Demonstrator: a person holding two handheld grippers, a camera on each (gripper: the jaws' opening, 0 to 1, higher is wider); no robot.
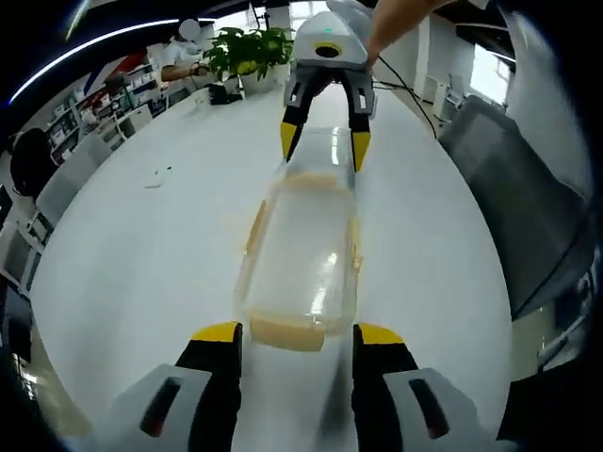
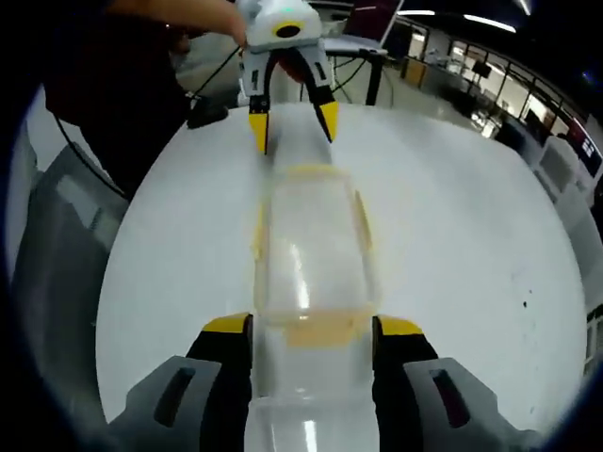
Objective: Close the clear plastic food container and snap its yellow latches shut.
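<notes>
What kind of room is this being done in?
It looks like an open-plan office. A big white table holds the clear plastic food container, with desks and chairs behind, a potted plant at the far end, and ceiling strip lights.

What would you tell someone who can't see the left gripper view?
A clear plastic food container with yellow latches lies on a round white table, reaching between two yellow-tipped tongs. The left tongs straddle its near end, open; the right tongs straddle the far end. Green potted plants stand behind.

A white table [image 1: 141, 254] is seen, on which a clear plastic container [image 1: 301, 254] with yellow latches [image 1: 254, 226] is laid; a potted plant [image 1: 250, 52] is set at its far end.
</notes>
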